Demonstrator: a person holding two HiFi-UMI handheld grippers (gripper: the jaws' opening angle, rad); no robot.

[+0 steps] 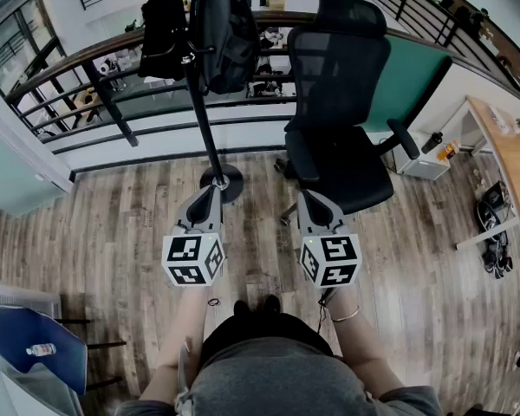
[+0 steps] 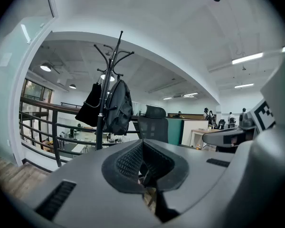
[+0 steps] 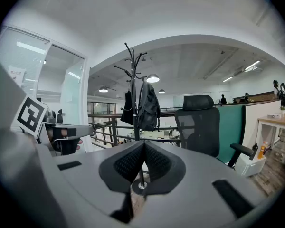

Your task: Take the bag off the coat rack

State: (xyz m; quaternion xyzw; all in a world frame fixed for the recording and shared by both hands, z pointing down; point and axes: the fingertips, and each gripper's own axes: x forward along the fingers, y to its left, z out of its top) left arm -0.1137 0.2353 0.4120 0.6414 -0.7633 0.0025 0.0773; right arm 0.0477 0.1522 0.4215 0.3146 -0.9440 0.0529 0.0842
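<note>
Short of the coat rack point(image 1: 199, 102), left tongs point(image 1: 211, 191) and right tongs point(image 1: 306, 196) are pressed together, empty; likely the approach step, and next they need to open at the bag point(image 1: 224, 29).

- Wood-plank floor point(image 1: 95, 232).
- Dark railing point(image 1: 61, 68) along a balcony edge.
- Black office chair point(image 1: 342, 111) in front of a teal partition point(image 1: 416, 76).
- Wooden desk point(image 1: 510, 154) at right.
- Blue chair point(image 1: 61, 362) at lower left.
- Strip lights point(image 2: 247, 58) lit on the white ceiling point(image 2: 171, 27).
</note>
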